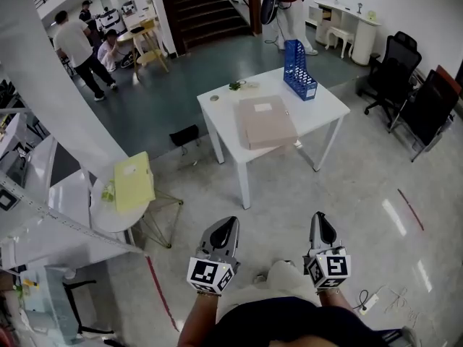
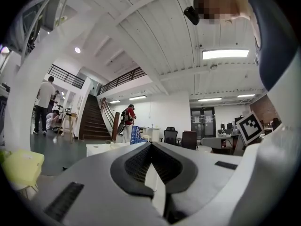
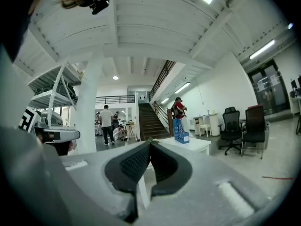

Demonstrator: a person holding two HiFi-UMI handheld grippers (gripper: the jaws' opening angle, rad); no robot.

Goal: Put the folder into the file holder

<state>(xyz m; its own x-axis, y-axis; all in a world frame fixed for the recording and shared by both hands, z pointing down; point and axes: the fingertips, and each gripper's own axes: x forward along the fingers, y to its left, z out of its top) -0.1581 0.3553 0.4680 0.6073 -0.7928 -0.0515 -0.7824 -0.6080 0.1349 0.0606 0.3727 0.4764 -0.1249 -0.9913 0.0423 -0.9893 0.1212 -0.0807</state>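
Observation:
A beige folder (image 1: pixel 265 121) lies flat on the white table (image 1: pixel 318 110) ahead of me. A blue file holder (image 1: pixel 298 71) stands upright at the table's far right corner, also seen as the file holder (image 2: pixel 136 135) and file holder (image 3: pixel 179 130) in the gripper views. My left gripper (image 1: pixel 229 225) and right gripper (image 1: pixel 320 221) are held low near my body, well short of the table. Both are shut with nothing between their jaws, as the left gripper (image 2: pixel 151 144) and right gripper (image 3: pixel 150 142) views show.
A small round table (image 1: pixel 108 212) with a yellow folder (image 1: pixel 134 181) stands at my left. Black office chairs (image 1: pixel 394 71) sit at the right. A small plant sprig (image 1: pixel 236 86) lies at the table's far edge. People stand by the stairs (image 1: pixel 206 9) and at the far left.

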